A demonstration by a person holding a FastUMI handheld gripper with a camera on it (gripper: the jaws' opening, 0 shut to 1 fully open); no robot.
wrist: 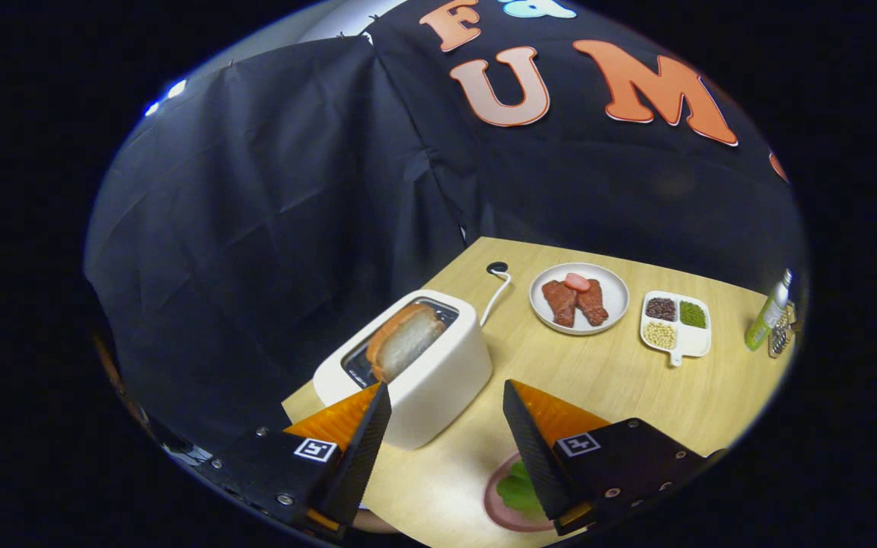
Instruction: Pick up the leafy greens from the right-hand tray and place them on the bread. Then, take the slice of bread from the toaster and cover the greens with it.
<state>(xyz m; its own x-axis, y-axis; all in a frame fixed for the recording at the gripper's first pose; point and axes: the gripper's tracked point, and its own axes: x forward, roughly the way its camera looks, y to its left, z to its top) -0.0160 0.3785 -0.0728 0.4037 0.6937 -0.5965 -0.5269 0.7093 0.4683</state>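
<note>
The gripper (446,396) hangs with its fingers spread apart, holding nothing. Between them stands a rounded cream toaster (423,373) on the pale wooden table (621,380), a slice of bread (404,342) upright in its slot. Leafy greens (518,487) lie on a pink plate (495,506), partly behind the right finger. Farther right, a round plate (579,298) holds glossy brown meat pieces; a divided white tray (674,323) holds dark, green and pale beans.

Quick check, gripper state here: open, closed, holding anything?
Gripper: open and empty, fingers spread wide, with the toaster just ahead between them.
</note>
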